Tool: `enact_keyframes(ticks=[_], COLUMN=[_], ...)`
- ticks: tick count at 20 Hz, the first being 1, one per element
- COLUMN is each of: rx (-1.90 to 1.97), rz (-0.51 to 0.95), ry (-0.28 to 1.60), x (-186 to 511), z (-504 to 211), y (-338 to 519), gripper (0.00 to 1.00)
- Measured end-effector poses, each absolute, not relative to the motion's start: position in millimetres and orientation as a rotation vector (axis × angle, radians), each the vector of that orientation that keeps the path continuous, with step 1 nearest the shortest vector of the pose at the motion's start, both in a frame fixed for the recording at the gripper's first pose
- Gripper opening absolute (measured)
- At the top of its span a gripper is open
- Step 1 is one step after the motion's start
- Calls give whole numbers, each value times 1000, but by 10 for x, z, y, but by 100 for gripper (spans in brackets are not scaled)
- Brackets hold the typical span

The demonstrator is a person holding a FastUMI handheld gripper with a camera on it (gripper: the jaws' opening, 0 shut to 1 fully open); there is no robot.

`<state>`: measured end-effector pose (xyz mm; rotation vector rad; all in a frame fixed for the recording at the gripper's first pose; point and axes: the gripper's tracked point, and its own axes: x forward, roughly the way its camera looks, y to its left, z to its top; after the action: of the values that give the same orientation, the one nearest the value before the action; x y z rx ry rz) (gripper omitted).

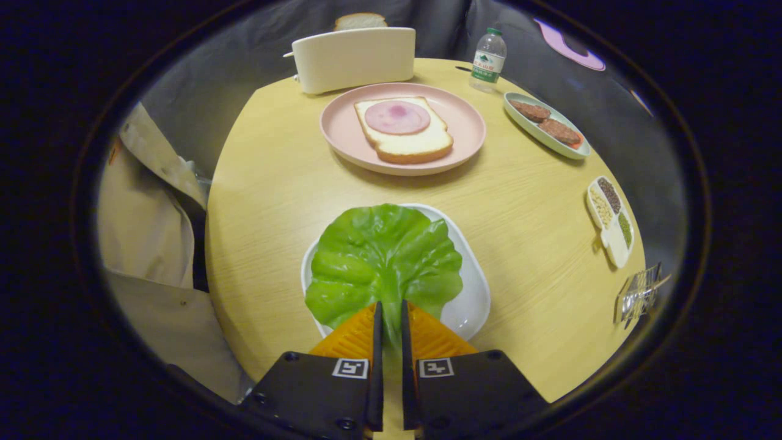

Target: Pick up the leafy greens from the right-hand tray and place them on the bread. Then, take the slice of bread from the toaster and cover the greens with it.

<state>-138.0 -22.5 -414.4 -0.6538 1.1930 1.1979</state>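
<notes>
A green lettuce leaf [382, 256] lies over a white tray [473, 293] just ahead of my fingers. My gripper [390, 308] is shut on the leaf's stem end, both fingers pressing on it. Beyond, a pink plate [342, 131] holds a slice of bread [409, 143] topped with a round pink ham slice [397, 117]. Behind the plate stands a cream toaster [354, 58] with a bread slice [359, 21] sticking up from its slot.
A water bottle [489, 60] stands to the right of the toaster. A pale green dish [571, 150] holds brown patties [547, 121]. A small divided dish of grains [611, 220] and a clear object [638, 296] sit near the round wooden table's [269, 201] right edge. A person's sleeve [146, 226] is at the left.
</notes>
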Motion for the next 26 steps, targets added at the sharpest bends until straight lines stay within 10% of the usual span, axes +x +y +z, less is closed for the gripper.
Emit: enact_keyframes(ticks=[26], rx=[-585], rz=[1030], ry=[1052], x=[-1003], z=[-3175], y=[197], gripper=[6])
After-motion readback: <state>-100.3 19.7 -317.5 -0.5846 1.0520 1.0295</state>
